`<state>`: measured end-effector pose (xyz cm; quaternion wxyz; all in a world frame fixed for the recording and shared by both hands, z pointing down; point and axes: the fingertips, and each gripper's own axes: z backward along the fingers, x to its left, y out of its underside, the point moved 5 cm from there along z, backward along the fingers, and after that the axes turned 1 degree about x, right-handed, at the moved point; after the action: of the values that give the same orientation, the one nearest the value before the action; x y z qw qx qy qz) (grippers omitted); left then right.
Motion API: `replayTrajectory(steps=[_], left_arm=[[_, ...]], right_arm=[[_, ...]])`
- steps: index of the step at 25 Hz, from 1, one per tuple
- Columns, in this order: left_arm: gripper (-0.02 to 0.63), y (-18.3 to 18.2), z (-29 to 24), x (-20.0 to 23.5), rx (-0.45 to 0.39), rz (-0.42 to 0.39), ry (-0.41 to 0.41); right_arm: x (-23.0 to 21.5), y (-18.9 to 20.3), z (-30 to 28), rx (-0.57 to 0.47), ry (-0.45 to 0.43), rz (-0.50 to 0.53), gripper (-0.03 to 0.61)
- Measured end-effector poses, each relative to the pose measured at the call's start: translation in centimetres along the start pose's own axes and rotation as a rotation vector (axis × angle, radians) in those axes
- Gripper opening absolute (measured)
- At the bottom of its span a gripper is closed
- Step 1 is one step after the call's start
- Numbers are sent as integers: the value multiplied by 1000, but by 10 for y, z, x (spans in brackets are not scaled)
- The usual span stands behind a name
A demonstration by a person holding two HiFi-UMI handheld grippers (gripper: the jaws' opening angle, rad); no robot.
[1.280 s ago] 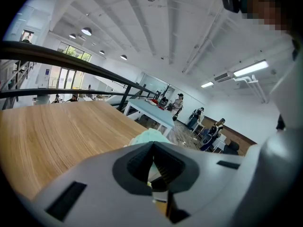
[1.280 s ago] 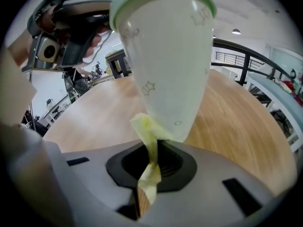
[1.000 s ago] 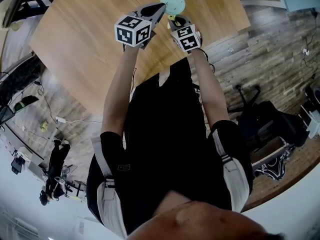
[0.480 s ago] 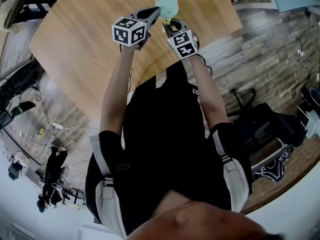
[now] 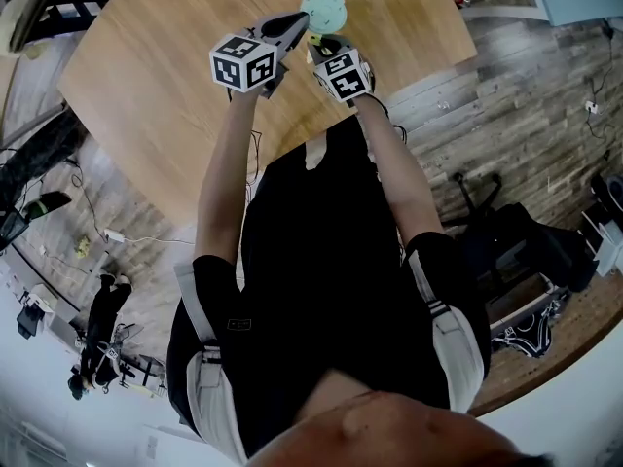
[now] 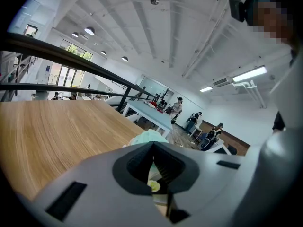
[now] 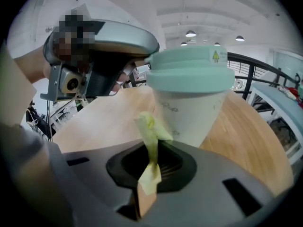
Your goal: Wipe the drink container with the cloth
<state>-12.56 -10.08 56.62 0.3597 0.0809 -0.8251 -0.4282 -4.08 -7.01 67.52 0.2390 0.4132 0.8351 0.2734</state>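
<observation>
A white paper cup (image 7: 189,108) with a mint-green lid (image 5: 324,10) is over the far part of the wooden table (image 5: 175,76). My left gripper (image 5: 297,22) reaches it from the left with its jaws shut at the lid's rim (image 6: 147,137). In the right gripper view its tip (image 7: 139,65) meets the lid's left edge. My right gripper (image 7: 150,169) is shut on a small yellow cloth (image 7: 150,131), which stands up against the cup's side. The cup's base is hidden behind the right gripper, which sits just below the cup (image 5: 316,42).
The table's near edge (image 5: 292,154) runs close to the person's body. Wooden floor lies to the right, with black bags (image 5: 516,251) on it. Other tables and people are far off in the left gripper view.
Both grippers and the cup have shifted slightly left in the head view. The right gripper with the cloth has drawn in closer under the cup.
</observation>
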Motion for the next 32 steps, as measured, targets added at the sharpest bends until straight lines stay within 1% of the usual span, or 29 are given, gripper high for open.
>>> replayTrajectory(steps=[4, 9, 14, 19, 23, 27, 32], left_arm=[[23, 0, -1, -6, -18, 13, -11], [23, -2, 0, -4, -10, 0, -20], [23, -3, 1, -5, -9, 9, -24], [23, -2, 3, -6, -24, 15, -44], [23, -2, 4, -5, -36, 31, -56], [23, -1, 6, -4, -52, 44, -67], [23, -1, 5, -3, -47, 50, -89]], right_arm=[[-3, 10, -16, 16, -21, -5, 43], [-7, 20, -33, 63, -47, -29, 43], [-20, 27, -23, 80, -47, -26, 43], [-44, 41, -21, 93, -31, -66, 43], [-62, 40, -17, 86, -23, -77, 43], [-74, 33, -15, 71, -56, -41, 43], [-72, 21, -9, 40, -123, 66, 43]])
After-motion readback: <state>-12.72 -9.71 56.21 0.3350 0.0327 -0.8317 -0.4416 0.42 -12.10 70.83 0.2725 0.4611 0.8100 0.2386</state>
